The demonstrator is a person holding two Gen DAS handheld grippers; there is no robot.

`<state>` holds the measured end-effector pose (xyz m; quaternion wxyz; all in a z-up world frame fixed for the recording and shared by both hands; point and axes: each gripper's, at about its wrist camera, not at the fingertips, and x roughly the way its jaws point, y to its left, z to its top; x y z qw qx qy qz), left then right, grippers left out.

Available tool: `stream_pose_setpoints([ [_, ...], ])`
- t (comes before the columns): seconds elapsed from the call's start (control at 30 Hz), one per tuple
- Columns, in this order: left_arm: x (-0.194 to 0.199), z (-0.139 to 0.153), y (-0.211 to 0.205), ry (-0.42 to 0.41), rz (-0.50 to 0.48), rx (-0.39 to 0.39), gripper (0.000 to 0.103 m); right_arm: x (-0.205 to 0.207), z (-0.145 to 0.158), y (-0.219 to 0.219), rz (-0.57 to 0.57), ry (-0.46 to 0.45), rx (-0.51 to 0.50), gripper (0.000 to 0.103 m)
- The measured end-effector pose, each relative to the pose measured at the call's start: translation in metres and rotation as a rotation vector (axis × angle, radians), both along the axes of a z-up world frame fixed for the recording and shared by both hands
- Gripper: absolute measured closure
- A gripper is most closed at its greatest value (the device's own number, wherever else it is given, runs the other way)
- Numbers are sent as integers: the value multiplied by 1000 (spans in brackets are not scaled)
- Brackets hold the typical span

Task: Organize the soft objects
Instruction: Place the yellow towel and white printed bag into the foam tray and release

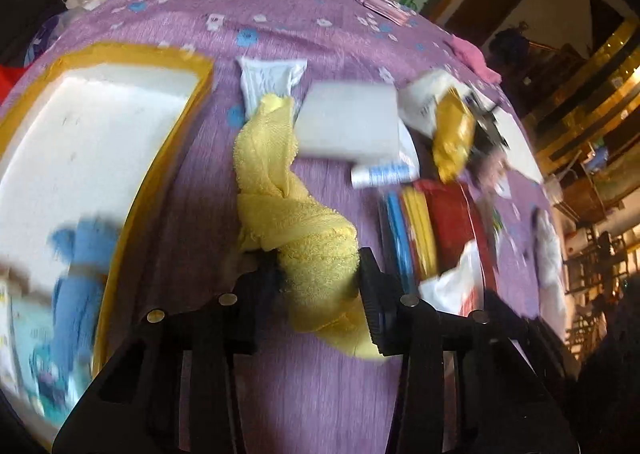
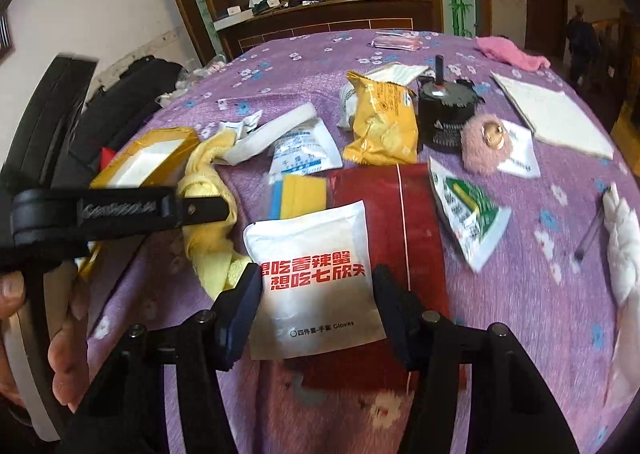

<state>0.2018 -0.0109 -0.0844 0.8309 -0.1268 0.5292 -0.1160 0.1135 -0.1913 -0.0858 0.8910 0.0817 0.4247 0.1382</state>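
left wrist view: the left claw (image 1: 320, 290) pinches one yellow towel (image 1: 288, 190), its two black fingers (image 1: 374, 302) pressed against the bunched near end while the rest of the cloth trails away ahead across the purple flowered desk (image 1: 192, 182). left of this claw sits one yellow-rimmed white box (image 1: 132, 102), open at the top, with one blurred blue soft item (image 1: 80, 274) lying in its near corner. ahead of the claw lie one white folded cloth (image 1: 272, 82), at the towel's far tip, and one white foam block (image 1: 348, 122) just right of it. to the claw's right lies one flat red packet (image 1: 448, 222), with one blue and one yellow strip along its left edge.

in the right wrist view, the right claw (image 2: 316, 306) stands spread, one white glove packet (image 2: 316, 278) with red lettering lying between its two fingers; whether the pads touch it i cannot tell. the packet rests on that red packet. left of this claw the yellow towel shows again beneath the black body of the other tool, with a person's hand (image 2: 40, 318) at the left edge. ahead lie one yellow snack bag (image 2: 380, 122), one black round device (image 2: 446, 114), one pink fluffy ball (image 2: 486, 144), one green-and-white sachet (image 2: 468, 210) and, at the far edge of the desk, one pink cloth (image 2: 510, 50). far right lies one white plush item (image 2: 624, 246).
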Motion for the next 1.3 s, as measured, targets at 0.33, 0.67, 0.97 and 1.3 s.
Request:
stream_pose_setpoints([
  [0.33, -101, 36, 37, -62, -70, -202, 65, -40, 13, -2, 9, 2, 153, 47],
  [0.67, -138, 105, 112, -171, -15, -267, 65, -58, 52, 52, 137, -67, 235, 47],
  [0.97, -124, 120, 167, -221, 8, -190, 65, -33, 69, 124, 247, -64, 215, 47],
  [1.3, -43, 70, 224, -166, -1, -134, 65, 19, 54, 204, 262, -45, 56, 47],
])
